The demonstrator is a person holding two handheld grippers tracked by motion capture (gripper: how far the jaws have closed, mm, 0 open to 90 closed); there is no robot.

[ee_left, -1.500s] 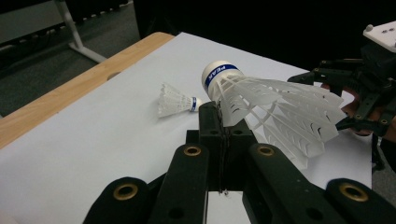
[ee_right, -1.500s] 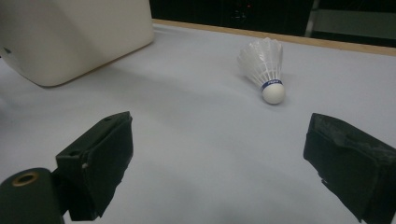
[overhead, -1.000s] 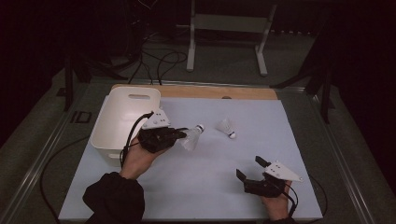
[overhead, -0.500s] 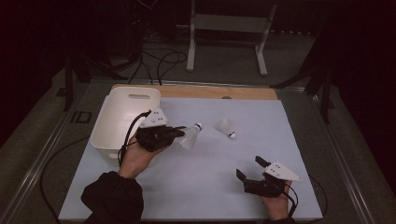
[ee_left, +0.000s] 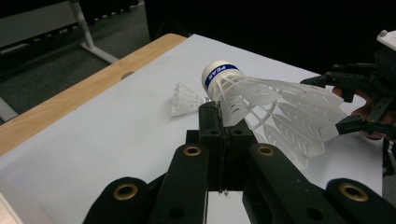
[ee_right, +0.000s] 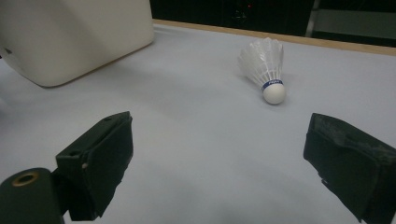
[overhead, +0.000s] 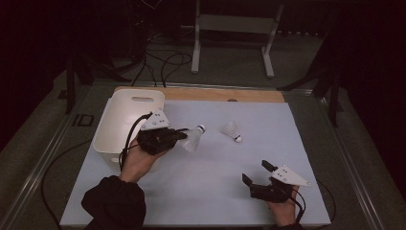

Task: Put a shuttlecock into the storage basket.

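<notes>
Left gripper point(overhead: 179, 135) pinching a shuttlecock point(overhead: 193, 138) by the skirt edge, right gripper point(overhead: 256, 173) spread wide with nothing in it

Risk: the jaws bite only the thin plastic lattice near the cork, so the shuttlecock point(ee_left: 261, 109) could pivot or slip out on a quick swing toward the white bin point(overhead: 115, 125) just left of that gripper; a harder squeeze may crease the skirt. It is white, see-through ribbed skirt, round white cork with a blue band, lying sideways, cork pointing away past the jaw tips. A second shuttlecock point(ee_right: 266, 65) lies on the table sheet point(overhead: 201, 182) ahead of the right gripper's open jaws, cork toward them, well apart from both grippers
</notes>
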